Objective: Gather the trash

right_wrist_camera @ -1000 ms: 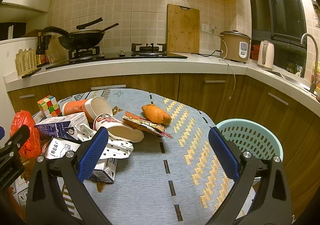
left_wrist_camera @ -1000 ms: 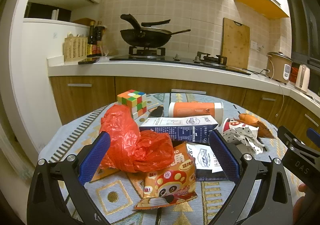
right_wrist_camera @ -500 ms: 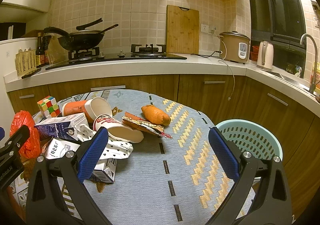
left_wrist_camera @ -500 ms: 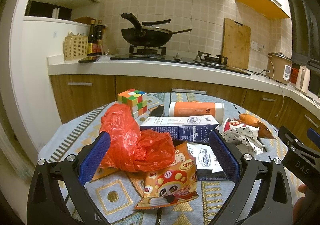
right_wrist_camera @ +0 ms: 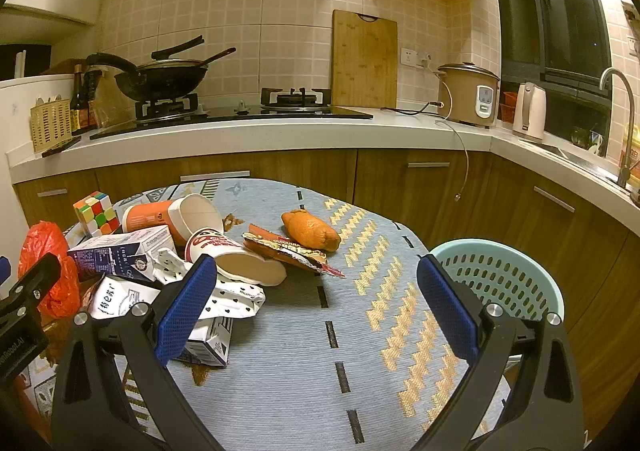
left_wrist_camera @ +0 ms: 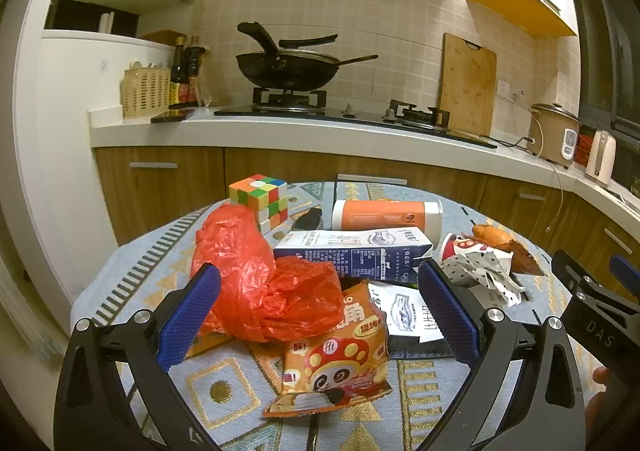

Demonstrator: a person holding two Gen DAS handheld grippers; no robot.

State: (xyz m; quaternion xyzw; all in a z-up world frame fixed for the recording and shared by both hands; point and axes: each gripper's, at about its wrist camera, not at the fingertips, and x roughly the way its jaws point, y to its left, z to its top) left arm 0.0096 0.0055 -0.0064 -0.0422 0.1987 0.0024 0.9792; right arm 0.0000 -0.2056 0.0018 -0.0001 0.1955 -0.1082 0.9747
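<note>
Nothing moved yet: both grippers poised over the litter

Fingers first. The left gripper [left_wrist_camera: 318,315] has its blue fingers [left_wrist_camera: 188,317] spread wide and empty, just as they were a second ago; between them sits the crumpled red plastic bag [left_wrist_camera: 260,279], and just nearer than the bag, low between the fingers, lies the orange snack packet [left_wrist_camera: 336,359] with the cartoon panda. Neither finger touches either one. Across half a second and a full second, the view has hardly shifted at all, so no approach has really begun.

The right gripper [right_wrist_camera: 318,315] is equally wide apart and empty. Its left finger [right_wrist_camera: 184,311] hangs over the spotted crumpled paper [right_wrist_camera: 236,297] and the tipped paper cup [right_wrist_camera: 236,261]; between the fingers is bare cloth of the desk [right_wrist_camera: 288,363]. Beyond the right finger, off the desk's edge, stands the pale green basket [right_wrist_camera: 500,279], which I take to be where the rubbish goes. It looks empty from here, though its bottom is out of sight.

Farther out from the fingers lie the blue milk carton [left_wrist_camera: 352,253], the orange tube [left_wrist_camera: 384,213], a torn foil wrapper [right_wrist_camera: 288,251] and a piece of orange peel [right_wrist_camera: 310,231]. A colour cube [left_wrist_camera: 260,199] sits at the far left, hardly trash by my reckoning.

So the collecting looks not yet started. The bag or snack packet seems the left's likeliest first pick; thin film may slip or drag its neighbours.
</note>
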